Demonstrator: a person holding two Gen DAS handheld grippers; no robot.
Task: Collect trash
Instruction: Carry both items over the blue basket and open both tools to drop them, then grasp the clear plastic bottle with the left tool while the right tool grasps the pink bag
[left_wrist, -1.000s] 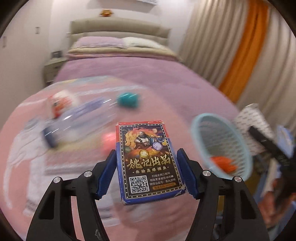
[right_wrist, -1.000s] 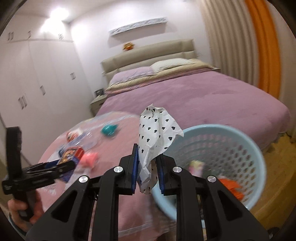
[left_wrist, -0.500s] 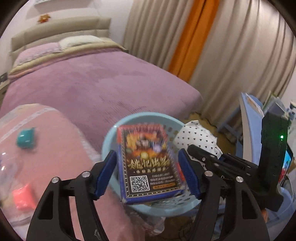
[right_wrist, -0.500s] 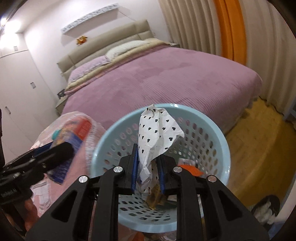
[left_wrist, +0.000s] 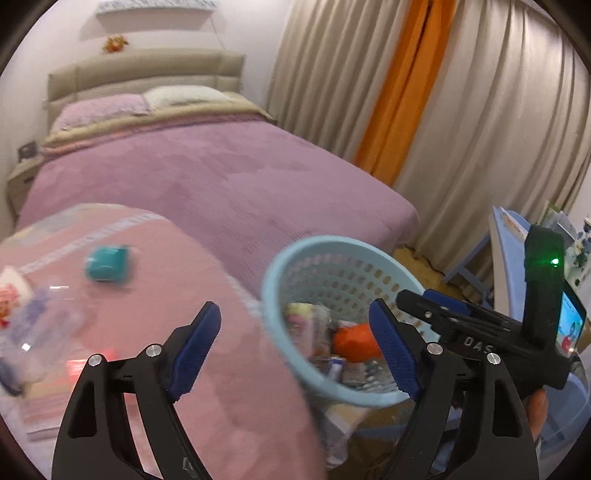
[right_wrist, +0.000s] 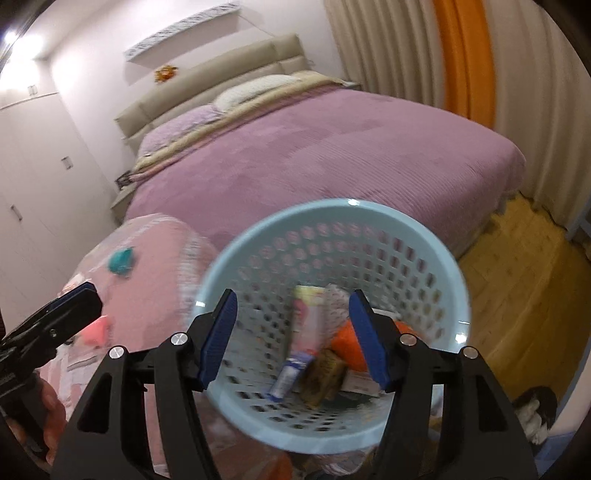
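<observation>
A light blue perforated basket (right_wrist: 424, 240) (left_wrist: 325, 247) stands beside a pink-covered table (left_wrist: 192, 295). It holds trash: an orange piece (right_wrist: 349, 338), a tube (right_wrist: 291, 373), a card box (right_wrist: 325, 373) and patterned paper. My left gripper (left_wrist: 295, 347) is open and empty, over the basket's near rim. My right gripper (right_wrist: 290, 336) is open and empty, above the basket. A teal object (left_wrist: 107, 263) (right_wrist: 120, 260), a clear plastic bottle (left_wrist: 33, 332) and a pink piece (right_wrist: 96, 330) lie on the table.
A purple bed (left_wrist: 207, 177) (right_wrist: 332, 147) fills the background, with beige and orange curtains (left_wrist: 424, 92) to the right. Wooden floor (right_wrist: 524, 277) lies right of the basket. A blue stand (left_wrist: 502, 236) is at far right. White wardrobes (right_wrist: 33, 166) stand at left.
Both grippers have opened. The card box has left my left gripper and the heart-patterned paper has left my right gripper; both now lie in the basket. The left view swung slightly left.
</observation>
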